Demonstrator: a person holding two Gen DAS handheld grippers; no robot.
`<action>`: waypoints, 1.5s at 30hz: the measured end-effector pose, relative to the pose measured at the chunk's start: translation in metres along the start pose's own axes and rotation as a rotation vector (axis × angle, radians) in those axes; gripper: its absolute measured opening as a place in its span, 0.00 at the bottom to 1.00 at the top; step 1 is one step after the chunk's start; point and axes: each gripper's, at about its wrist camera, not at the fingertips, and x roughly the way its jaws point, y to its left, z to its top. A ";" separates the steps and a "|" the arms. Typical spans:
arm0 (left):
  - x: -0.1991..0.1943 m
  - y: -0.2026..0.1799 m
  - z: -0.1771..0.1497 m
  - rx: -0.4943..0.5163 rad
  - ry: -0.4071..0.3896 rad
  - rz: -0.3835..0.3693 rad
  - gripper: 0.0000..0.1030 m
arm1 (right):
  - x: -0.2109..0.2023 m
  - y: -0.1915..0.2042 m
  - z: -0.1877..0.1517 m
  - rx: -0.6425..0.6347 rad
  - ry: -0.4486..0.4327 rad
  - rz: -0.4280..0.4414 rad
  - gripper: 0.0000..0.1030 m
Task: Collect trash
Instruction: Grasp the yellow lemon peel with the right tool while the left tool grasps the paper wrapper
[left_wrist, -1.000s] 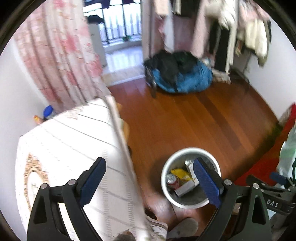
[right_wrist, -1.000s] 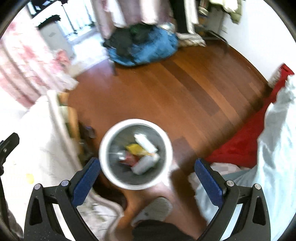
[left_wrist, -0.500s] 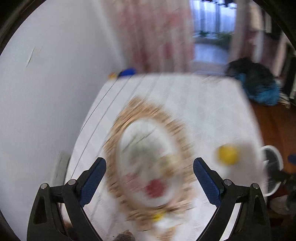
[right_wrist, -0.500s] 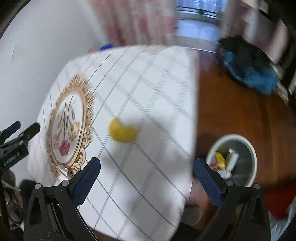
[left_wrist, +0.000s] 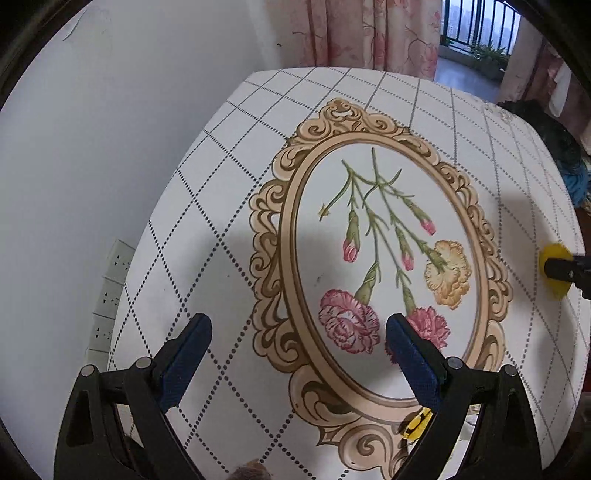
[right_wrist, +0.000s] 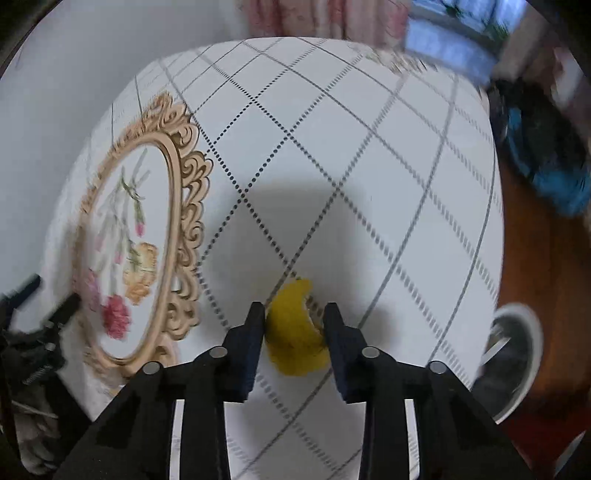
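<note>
My right hand-held gripper (right_wrist: 295, 325) brackets the yellow peel scrap (right_wrist: 297, 334) on the tabletop (right_wrist: 369, 155), right of the flower print, pads narrowed around it, contact unconfirmed. It looks light, soft, crushable; grip its thick middle. Left hand-held gripper (left_wrist: 297, 338) wide, empty.

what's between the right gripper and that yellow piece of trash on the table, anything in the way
Nothing visible. The right gripper is already down at the yellow trash, its jaws on either side of it, on the checked tablecloth. No other object lies between them. The white bin stands on the floor past the table's right edge.
</note>
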 end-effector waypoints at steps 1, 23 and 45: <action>-0.001 0.002 -0.001 0.001 -0.005 -0.008 0.94 | -0.002 -0.007 -0.006 0.056 0.004 0.043 0.32; -0.007 -0.064 -0.075 0.171 0.072 -0.279 0.93 | -0.025 -0.035 -0.173 0.499 -0.139 0.170 0.38; -0.025 -0.066 -0.077 0.211 -0.068 -0.211 0.47 | -0.026 -0.012 -0.174 0.391 -0.174 0.102 0.32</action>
